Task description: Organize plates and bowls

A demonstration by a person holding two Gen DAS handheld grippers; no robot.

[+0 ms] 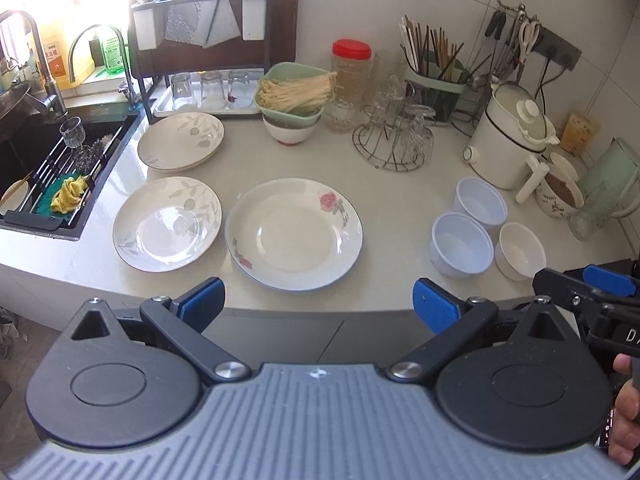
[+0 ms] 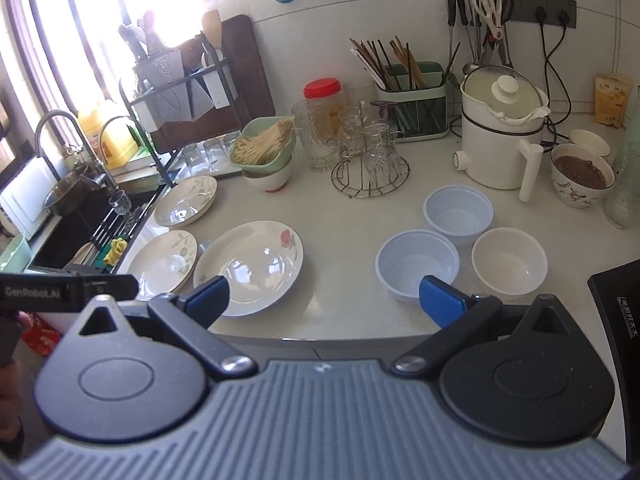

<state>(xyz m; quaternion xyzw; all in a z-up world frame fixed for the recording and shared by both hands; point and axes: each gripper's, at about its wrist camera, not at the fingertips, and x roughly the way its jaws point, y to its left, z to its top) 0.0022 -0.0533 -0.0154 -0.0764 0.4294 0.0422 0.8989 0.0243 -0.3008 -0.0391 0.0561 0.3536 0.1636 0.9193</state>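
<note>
A rose-patterned plate lies at the counter's front middle. Left of it sits a leaf-patterned plate, and behind that a stack of leaf plates. To the right stand two pale blue bowls and a white bowl. My left gripper hovers open before the counter edge, just short of the rose plate. My right gripper is open too, between the rose plate and the near blue bowl, holding nothing.
A sink with a rack lies at left. At the back stand a green dish of noodles on a bowl, a red-lidded jar, a wire glass rack, a white cooker and a filled bowl. A stovetop is at right.
</note>
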